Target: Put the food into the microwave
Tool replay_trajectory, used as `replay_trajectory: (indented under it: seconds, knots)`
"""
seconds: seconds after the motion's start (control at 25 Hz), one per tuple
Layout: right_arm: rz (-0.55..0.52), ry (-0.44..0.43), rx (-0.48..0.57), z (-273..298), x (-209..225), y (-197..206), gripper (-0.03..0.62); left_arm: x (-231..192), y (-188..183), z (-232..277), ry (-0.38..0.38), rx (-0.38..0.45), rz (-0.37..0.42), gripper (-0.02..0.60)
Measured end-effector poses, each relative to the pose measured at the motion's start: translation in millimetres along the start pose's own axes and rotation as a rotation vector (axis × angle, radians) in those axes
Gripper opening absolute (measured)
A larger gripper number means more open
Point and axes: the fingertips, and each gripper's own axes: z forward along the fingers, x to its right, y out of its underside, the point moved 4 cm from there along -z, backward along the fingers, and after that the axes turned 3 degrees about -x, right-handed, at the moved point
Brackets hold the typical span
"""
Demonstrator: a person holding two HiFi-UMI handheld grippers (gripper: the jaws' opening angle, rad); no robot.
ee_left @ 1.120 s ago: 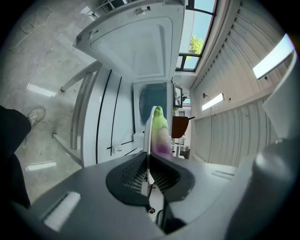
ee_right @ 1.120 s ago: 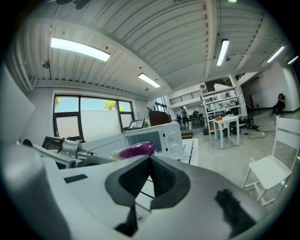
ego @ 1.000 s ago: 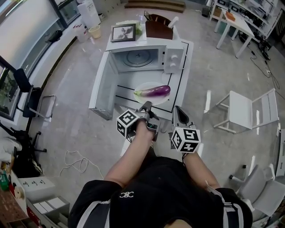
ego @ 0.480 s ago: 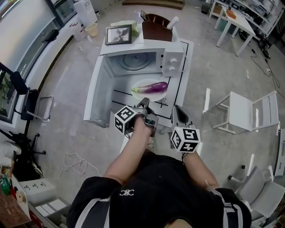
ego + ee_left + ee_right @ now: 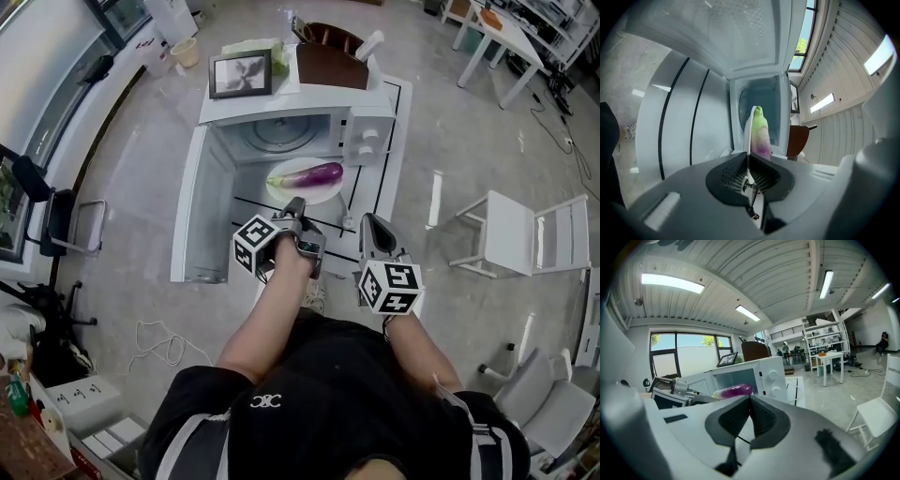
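Observation:
A purple eggplant [image 5: 311, 174] with a green stem end lies on a white plate [image 5: 284, 192], just in front of the open white microwave [image 5: 367, 133]. My left gripper [image 5: 294, 204] is shut on the plate's near rim and holds it off the table. In the left gripper view the plate [image 5: 749, 136] shows edge-on, running between the closed jaws [image 5: 749, 153], with the eggplant [image 5: 759, 133] lined up before the empty cavity [image 5: 764, 101]. My right gripper [image 5: 367, 221] is beside it, shut and empty [image 5: 750, 397]. From it I see the eggplant [image 5: 734, 391] ahead on the left.
The microwave door [image 5: 200, 208] swings out to the left. A framed picture [image 5: 241, 73] and a brown box [image 5: 328, 66] sit on top of the microwave. The low white table [image 5: 380, 202] has black lines. A white chair [image 5: 520, 234] stands to the right.
Both grippers have moved forward toward the microwave. The plate with the eggplant has travelled with the left gripper and is now close to the cavity opening.

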Motion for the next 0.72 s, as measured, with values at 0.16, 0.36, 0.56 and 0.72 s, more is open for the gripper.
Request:
replay_trajectory:
  seconds: [0.16, 0.36, 0.56, 0.72]
  knots:
    - [-0.008, -0.014, -0.011, 24.5, -2.3, -6.5, 0.008, 1.0, -16.5, 17.4, -0.008, 0.004, -0.011, 0.020]
    - [-0.022, -0.027, -0.029, 54.0, -4.0, -12.2, 0.006, 3.5, -40.2, 42.4, -0.017, 0.012, -0.021, 0.020]
    - [-0.025, -0.028, -0.050, 79.5, -3.4, -15.0, 0.008, 6.8, -67.3, 69.5, -0.023, 0.024, 0.010, 0.020]
    - [-0.040, -0.041, -0.062, 97.5, -6.3, -18.3, 0.008, 9.2, -86.4, 91.6, -0.017, 0.030, 0.037, 0.020]
